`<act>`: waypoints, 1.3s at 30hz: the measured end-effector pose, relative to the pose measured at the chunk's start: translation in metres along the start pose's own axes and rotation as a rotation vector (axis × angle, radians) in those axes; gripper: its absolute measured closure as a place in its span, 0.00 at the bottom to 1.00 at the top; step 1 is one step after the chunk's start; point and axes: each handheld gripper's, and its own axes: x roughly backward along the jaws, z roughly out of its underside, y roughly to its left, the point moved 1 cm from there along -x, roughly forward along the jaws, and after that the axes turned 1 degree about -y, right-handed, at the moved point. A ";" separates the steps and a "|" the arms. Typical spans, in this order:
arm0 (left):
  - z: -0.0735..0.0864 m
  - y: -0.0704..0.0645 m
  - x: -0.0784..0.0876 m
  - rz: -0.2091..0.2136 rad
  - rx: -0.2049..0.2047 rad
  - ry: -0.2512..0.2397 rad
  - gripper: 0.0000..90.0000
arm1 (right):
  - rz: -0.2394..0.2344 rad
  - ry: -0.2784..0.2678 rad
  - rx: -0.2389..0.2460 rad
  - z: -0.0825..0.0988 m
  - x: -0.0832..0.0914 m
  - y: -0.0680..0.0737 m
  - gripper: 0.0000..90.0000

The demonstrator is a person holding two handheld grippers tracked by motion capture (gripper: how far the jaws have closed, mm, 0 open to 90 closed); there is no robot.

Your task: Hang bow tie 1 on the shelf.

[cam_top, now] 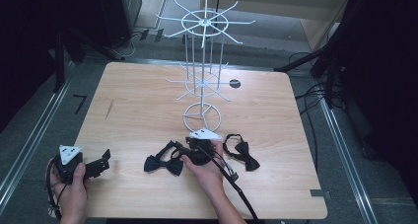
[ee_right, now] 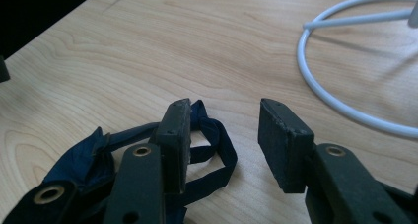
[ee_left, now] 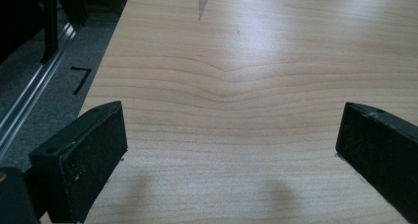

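Observation:
A dark navy bow tie (cam_top: 162, 163) lies near the table's front edge, its strap loop (ee_right: 224, 142) curling up toward the white wire rack (cam_top: 202, 61). My right gripper (cam_top: 181, 146) hangs low over that loop, open. In the right gripper view (ee_right: 224, 135) the strap runs behind the left jaw and partly into the gap, and neither pad presses on it. A second bow tie (cam_top: 241, 153) lies just right of that hand. My left gripper (cam_top: 102, 161) rests at the front left corner, held by a hand. Its jaws (ee_left: 231, 140) stand wide open over bare wood.
The rack's ring base (ee_right: 301, 56) sits on the table (cam_top: 138, 115) just beyond the right gripper, with two tiers of spokes above it. A small dark round spot (cam_top: 234, 83) marks the wood behind the rack. The right gripper's cable (cam_top: 239, 192) trails off the front edge.

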 end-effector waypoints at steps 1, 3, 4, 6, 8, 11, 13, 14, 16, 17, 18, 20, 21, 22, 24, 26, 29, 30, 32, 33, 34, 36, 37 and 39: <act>0.000 0.000 0.000 0.002 0.000 0.001 0.00 | 0.004 0.003 -0.005 0.000 -0.001 0.000 0.64; 0.000 0.000 0.000 0.002 0.000 0.001 0.00 | 0.006 0.015 -0.011 0.001 -0.005 -0.001 0.63; 0.000 0.000 0.000 0.001 -0.001 0.002 0.00 | 0.007 0.017 -0.013 0.001 -0.006 -0.001 0.63; 0.000 0.000 0.000 0.001 -0.002 0.003 0.00 | 0.010 0.024 -0.013 0.001 -0.009 -0.001 0.63; 0.000 0.000 0.000 0.001 -0.003 0.004 0.00 | 0.014 0.037 -0.013 0.001 -0.012 -0.001 0.63; 0.000 0.000 0.000 0.002 -0.001 0.002 0.00 | 0.021 0.053 -0.016 0.003 -0.018 -0.001 0.63; 0.000 0.000 0.000 0.005 -0.001 0.001 0.00 | 0.022 0.063 -0.012 0.005 -0.020 0.000 0.64; 0.000 0.000 0.000 0.006 0.000 0.002 0.00 | 0.022 0.068 -0.009 0.006 -0.021 0.000 0.65; 0.000 0.000 0.000 0.006 0.000 0.003 0.00 | 0.024 0.074 0.011 0.008 -0.021 0.001 0.69; 0.000 0.000 0.000 0.007 0.000 0.005 0.00 | 0.020 0.077 0.028 0.009 -0.021 0.001 0.74; 0.000 0.000 0.000 0.008 0.000 0.006 0.00 | 0.015 0.082 0.040 0.009 -0.021 0.002 0.78; 0.000 0.000 0.000 0.008 0.000 0.007 0.00 | 0.009 0.086 0.068 0.011 -0.020 0.003 0.86; 0.000 0.000 0.000 0.008 0.000 0.007 0.00 | 0.007 0.088 0.074 0.012 -0.019 0.003 0.89; 0.000 0.000 0.000 0.007 0.000 0.007 0.00 | 0.010 0.088 0.085 0.013 -0.019 0.004 0.92; 0.000 0.000 0.000 0.007 0.000 0.007 0.00 | 0.008 0.090 0.093 0.014 -0.017 0.003 0.99; 0.000 0.000 0.000 0.009 0.000 0.007 0.00 | 0.010 0.095 0.096 0.015 -0.015 0.002 1.00; 0.000 0.000 0.000 0.009 0.000 0.008 0.00 | 0.010 0.081 0.102 0.016 -0.011 0.000 1.00; 0.000 0.000 0.000 0.009 -0.001 0.008 0.00 | 0.005 0.070 0.103 0.016 -0.009 -0.001 1.00; 0.000 0.000 -0.001 0.009 -0.002 0.011 0.00 | -0.010 0.050 0.103 0.015 -0.005 -0.002 1.00; 0.000 0.000 -0.001 0.009 -0.002 0.011 0.00 | -0.014 0.031 0.111 0.014 -0.002 -0.002 1.00; 0.000 0.000 -0.001 0.008 -0.002 0.011 0.00 | -0.013 0.025 0.121 0.013 0.000 -0.002 1.00; 0.000 0.000 -0.001 0.008 -0.002 0.011 0.00 | -0.012 0.003 0.131 0.011 0.005 -0.002 1.00; 0.000 0.000 -0.001 0.008 -0.002 0.011 0.00 | -0.010 -0.016 0.136 0.010 0.008 -0.003 1.00; 0.000 0.000 -0.001 0.008 -0.003 0.012 0.00 | -0.006 -0.044 0.141 0.007 0.014 -0.002 1.00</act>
